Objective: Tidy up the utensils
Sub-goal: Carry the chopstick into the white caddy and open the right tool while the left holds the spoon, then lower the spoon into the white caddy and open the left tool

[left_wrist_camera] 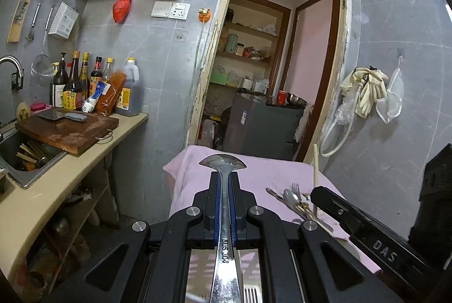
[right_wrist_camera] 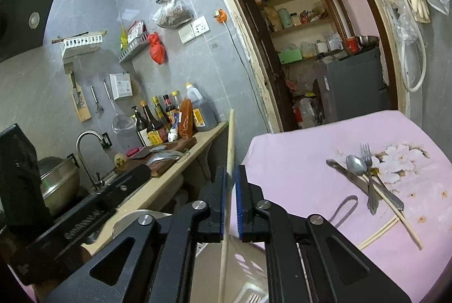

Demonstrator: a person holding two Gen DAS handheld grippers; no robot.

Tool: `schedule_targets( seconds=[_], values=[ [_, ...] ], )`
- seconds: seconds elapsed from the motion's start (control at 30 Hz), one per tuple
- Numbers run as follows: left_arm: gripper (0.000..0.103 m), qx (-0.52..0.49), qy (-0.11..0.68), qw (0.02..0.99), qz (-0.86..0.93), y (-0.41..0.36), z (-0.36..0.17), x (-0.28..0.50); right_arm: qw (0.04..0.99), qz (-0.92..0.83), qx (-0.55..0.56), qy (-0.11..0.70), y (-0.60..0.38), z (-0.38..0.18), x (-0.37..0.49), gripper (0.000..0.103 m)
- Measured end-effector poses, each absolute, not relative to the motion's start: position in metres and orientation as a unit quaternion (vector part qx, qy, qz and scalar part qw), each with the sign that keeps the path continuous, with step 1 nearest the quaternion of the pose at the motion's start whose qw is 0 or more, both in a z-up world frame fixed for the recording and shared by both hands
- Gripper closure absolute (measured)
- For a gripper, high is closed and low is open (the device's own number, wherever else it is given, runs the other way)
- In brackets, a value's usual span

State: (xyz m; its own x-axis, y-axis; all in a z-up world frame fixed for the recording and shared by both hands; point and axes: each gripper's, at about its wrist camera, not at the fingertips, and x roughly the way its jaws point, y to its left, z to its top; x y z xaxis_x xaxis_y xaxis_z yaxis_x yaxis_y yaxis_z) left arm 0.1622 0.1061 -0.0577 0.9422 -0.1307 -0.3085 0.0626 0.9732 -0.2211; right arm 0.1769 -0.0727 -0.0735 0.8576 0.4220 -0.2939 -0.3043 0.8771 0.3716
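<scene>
L wrist view: left gripper clamped on a steel spoon, bowl sticking out past the tips, above the pink cloth; utensil pile lies on the cloth to the right. R wrist view: right gripper w/ a chopstick between its pads, small gap on one side, stick against the left pad; can't tell if it's gripped. Fork, spoon, knife & chopsticks lie heaped on the cloth, right.

Spoon handle stamped "SUS 304"; right claw marked "DAS".
</scene>
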Motion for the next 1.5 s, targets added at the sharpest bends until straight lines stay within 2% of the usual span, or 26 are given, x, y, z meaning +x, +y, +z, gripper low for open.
schedule_targets(
  seconds=[0.2, 0.4, 0.47, 0.57, 0.63, 1.17, 1.5],
  values=[
    [0.097, -0.1, 0.18, 0.977, -0.06, 0.115, -0.046, 0.144, 0.945, 0.19, 0.166, 0.207, -0.078, -0.077, 0.175, 0.088],
    [0.097, -0.098, 0.18, 0.977, -0.062, 0.117, -0.036, 0.133, 0.947, 0.177, 0.166, 0.208, -0.082, -0.071, 0.164, 0.078],
    [0.097, -0.102, 0.177, 0.977, -0.064, 0.117, -0.034, 0.132, 0.949, 0.173, 0.162, 0.207, -0.084, -0.065, 0.16, 0.072],
    [0.097, -0.097, 0.177, 0.977, -0.068, 0.117, -0.033, 0.128, 0.953, 0.163, 0.153, 0.204, -0.087, -0.057, 0.153, 0.05],
    [0.097, -0.094, 0.19, 0.975, -0.071, 0.118, -0.036, 0.126, 0.955, 0.157, 0.148, 0.206, -0.088, -0.052, 0.148, 0.046],
    [0.097, -0.068, 0.317, 0.943, -0.076, 0.116, -0.047, 0.126, 0.96, 0.135, 0.14, 0.202, -0.092, -0.035, 0.143, 0.044],
    [0.097, -0.076, 0.321, 0.94, -0.089, 0.114, -0.047, 0.137, 0.96, 0.129, 0.141, 0.203, -0.093, -0.034, 0.149, 0.044]
  ],
)
